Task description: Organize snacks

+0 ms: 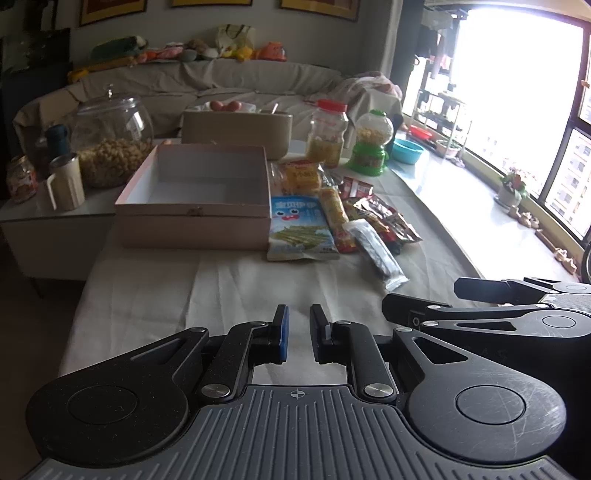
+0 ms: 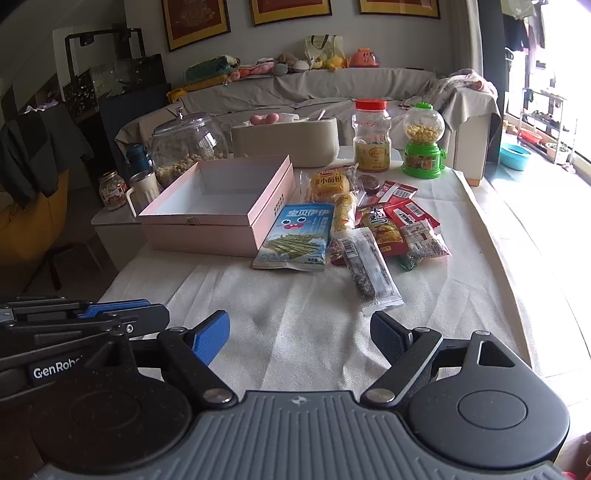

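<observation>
Ahead of our right gripper (image 2: 299, 334), fingers spread wide and empty, the long dark snack bar (image 2: 369, 269) lies nearest on the surface, pointing lengthwise back toward us. Our left gripper (image 1: 298, 332), nearly closed and empty, sits farther from it, facing the pink box (image 1: 195, 206).

1. Home living room, lived-in.
2. Far side: long sofa (image 2: 332, 88) under a grey cover, stuffed toys (image 2: 295, 64) lined along its back.
3. Framed pictures (image 2: 195, 22) on the far wall above it.
4. Right: big bright windows (image 1: 517, 92), potted plant (image 1: 511, 188) on the sill, plastic basin (image 2: 515, 155) on the floor.
5. Far left: glass fish tank (image 2: 122, 79) on a dark stand.
6. Near: table with white cloth (image 2: 295, 314), household food on it: snack packets (image 2: 388, 221), glass jar (image 2: 188, 147) of nuts, open pink box (image 2: 207, 229).
</observation>
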Tool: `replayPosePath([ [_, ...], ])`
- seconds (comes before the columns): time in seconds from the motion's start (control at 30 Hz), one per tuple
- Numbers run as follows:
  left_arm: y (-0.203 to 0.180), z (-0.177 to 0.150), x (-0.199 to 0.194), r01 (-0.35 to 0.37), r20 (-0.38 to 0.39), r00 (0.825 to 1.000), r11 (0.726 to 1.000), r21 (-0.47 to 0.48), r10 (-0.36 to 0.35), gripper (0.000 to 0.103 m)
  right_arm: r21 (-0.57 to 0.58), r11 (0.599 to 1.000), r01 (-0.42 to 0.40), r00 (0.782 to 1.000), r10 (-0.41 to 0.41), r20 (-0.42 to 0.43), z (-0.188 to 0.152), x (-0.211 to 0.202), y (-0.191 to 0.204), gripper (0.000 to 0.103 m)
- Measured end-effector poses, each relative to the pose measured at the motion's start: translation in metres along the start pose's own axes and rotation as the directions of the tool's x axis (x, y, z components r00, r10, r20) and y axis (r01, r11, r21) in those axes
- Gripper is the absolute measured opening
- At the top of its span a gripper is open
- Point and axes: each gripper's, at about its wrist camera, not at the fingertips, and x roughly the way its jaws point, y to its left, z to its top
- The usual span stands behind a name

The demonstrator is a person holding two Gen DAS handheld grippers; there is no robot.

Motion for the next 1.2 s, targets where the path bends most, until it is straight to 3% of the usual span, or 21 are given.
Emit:
replayPosePath([
  [1.2, 0.0021, -0.0016, 0.0017, 0.01, -0.022, 1.0, 1.0, -0.01, -0.011, 0.017, 0.004, 1.0, -0.002, 1.0, 0.002, -0.021, -0.0025, -0.0019, 0.0009, 0.084],
])
